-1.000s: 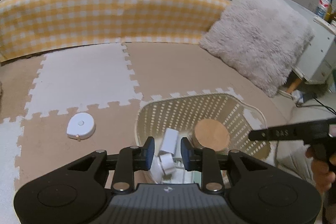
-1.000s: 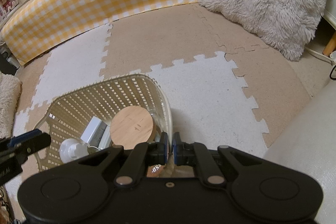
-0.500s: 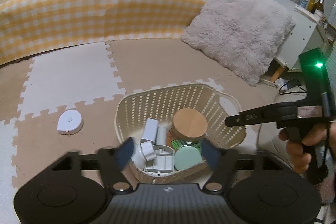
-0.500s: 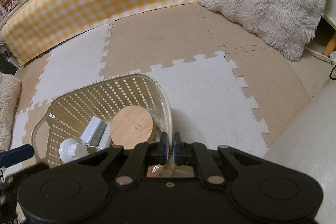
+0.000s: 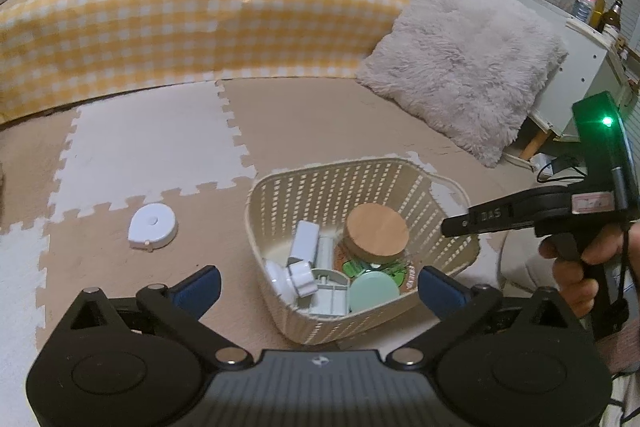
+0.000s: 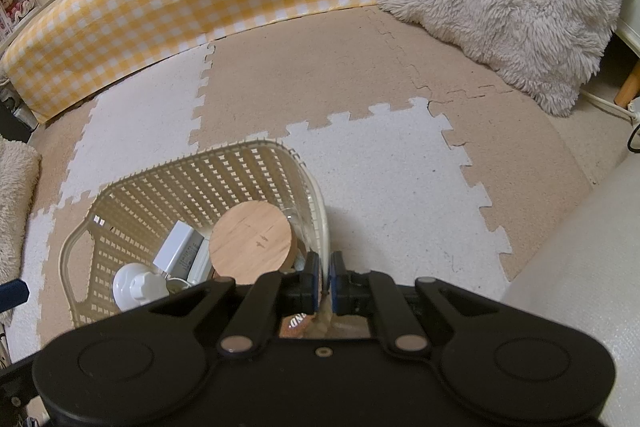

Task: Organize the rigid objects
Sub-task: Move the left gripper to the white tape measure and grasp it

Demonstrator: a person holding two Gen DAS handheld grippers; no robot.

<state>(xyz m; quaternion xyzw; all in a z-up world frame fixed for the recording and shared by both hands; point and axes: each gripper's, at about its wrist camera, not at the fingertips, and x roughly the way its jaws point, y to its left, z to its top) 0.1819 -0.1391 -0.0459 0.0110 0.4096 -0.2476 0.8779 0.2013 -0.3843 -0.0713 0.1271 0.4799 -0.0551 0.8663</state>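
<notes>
A cream perforated basket (image 5: pixel 360 169) stands on the foam floor mat. It holds a jar with a wooden lid (image 5: pixel 376 231), a white box (image 5: pixel 306 243), a white knobbed piece (image 5: pixel 298 277), a grey tray (image 5: pixel 330 293) and a mint-green lid (image 5: pixel 374 293). My left gripper (image 5: pixel 320 285) hovers above the basket's near corner. Its jaws are opening wide and no pad presses on anything. My right gripper (image 6: pixel 325 279) is shut on the basket's rim (image 6: pixel 320 211) beside the jar (image 6: pixel 250 243). A white round case (image 5: pixel 154 227) lies on the mat left of the basket.
A yellow checked bolster (image 5: pixel 180 27) runs along the back. A shaggy white cushion (image 5: pixel 460 67) leans at the right, and behind it a white cabinet (image 5: pixel 588 67) carries bottles. A person's hand (image 5: pixel 576 279) holds the right gripper's handle. The mat is brown and white tiles (image 6: pixel 380 167).
The left jaws went from nearly shut around the white knobbed piece to wide open. That piece now lies in the basket. The left view drew back a little. The right gripper kept still.
</notes>
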